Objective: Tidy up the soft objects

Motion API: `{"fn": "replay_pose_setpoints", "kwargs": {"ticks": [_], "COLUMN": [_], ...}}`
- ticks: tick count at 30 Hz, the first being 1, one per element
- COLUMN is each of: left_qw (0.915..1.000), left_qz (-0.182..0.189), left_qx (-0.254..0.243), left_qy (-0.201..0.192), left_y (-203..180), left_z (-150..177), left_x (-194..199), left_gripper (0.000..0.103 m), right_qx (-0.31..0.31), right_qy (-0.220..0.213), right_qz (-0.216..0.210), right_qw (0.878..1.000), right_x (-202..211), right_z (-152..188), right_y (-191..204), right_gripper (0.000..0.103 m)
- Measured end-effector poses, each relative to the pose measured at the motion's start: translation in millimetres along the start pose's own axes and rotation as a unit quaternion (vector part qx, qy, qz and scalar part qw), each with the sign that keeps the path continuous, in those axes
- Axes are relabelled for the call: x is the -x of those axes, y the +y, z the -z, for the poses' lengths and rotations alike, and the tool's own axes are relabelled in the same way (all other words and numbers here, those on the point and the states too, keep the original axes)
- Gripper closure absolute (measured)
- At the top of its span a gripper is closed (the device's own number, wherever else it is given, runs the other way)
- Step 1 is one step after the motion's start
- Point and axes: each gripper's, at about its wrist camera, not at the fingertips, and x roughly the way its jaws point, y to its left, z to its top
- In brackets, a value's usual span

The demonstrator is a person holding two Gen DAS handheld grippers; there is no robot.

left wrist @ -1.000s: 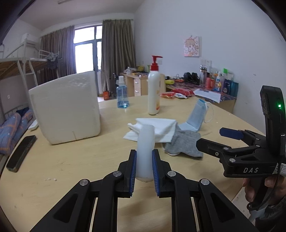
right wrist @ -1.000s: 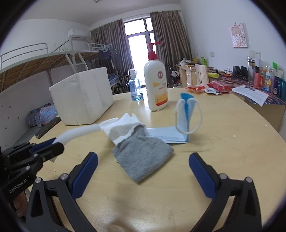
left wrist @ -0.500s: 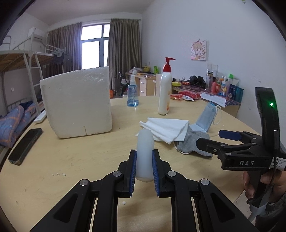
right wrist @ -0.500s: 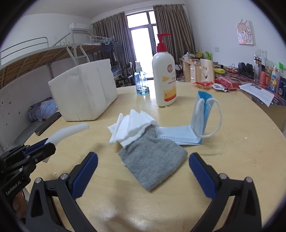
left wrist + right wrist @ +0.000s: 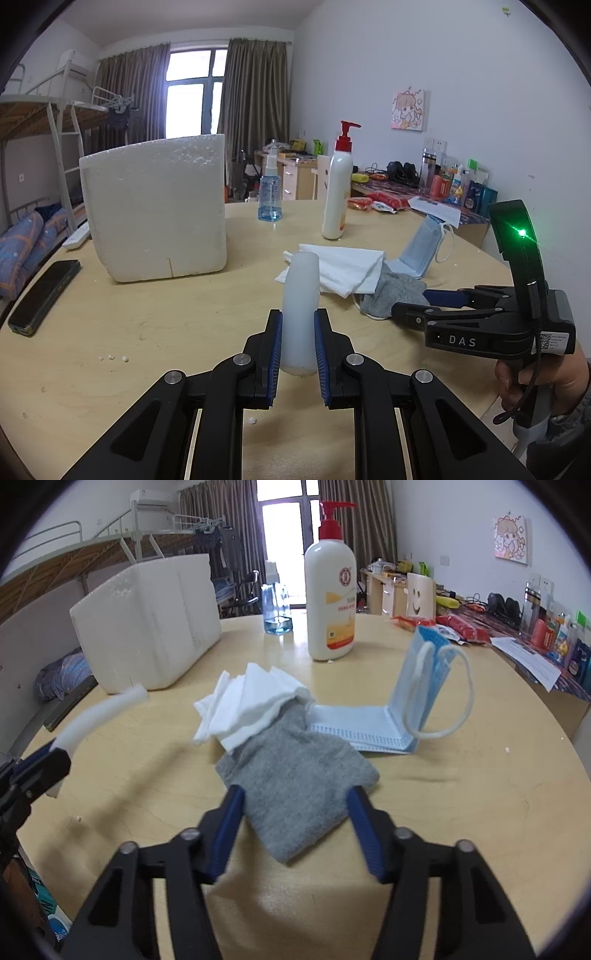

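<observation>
A round, pale wooden desk (image 5: 461,794) carries a white foam box (image 5: 155,206), a black phone (image 5: 44,291) near its edge, a blue spray bottle (image 5: 270,192) and a white pump bottle with a red top (image 5: 331,602). Nearer lie white folded tissues (image 5: 251,698), a grey sock (image 5: 295,779) partly under them and a folded blue face mask (image 5: 406,701), all touching. White crumbs (image 5: 112,357) dot the wood.

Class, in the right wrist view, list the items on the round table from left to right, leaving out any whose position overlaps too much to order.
White foam tube → foam box → white tissues → lotion pump bottle → blue face mask.
</observation>
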Motion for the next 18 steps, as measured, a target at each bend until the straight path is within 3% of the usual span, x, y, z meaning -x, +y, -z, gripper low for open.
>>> {"fn": "replay_pose_setpoints", "kwargs": {"ticks": [4,7,18], "left_qw": [1.0000,1.0000,0.9999], "left_qz": [-0.001,0.000,0.000], "left_qx": [0.002,0.003,-0.004], "left_qy": [0.001,0.001,-0.012], "left_y": [0.4,0.7,-0.4], "left_z": [-1.0,-0.8,-2.1], "left_x": [0.3,0.3,11.1], "left_gripper": [0.085,0.085,0.085], "right_qx": [-0.001,0.001,-0.012], "right_qy": [0.003,-0.001,-0.057], "right_qz": [0.008,0.013,-0.009], "right_qw": [1.000,1.000,0.998], "right_x": [0.5,1.5,40.7], "right_z": [-0.7,0.8,-1.8], "right_y": [-0.9,-3.6,-8.9], "right_gripper": [0.061,0.078,0.080]}}
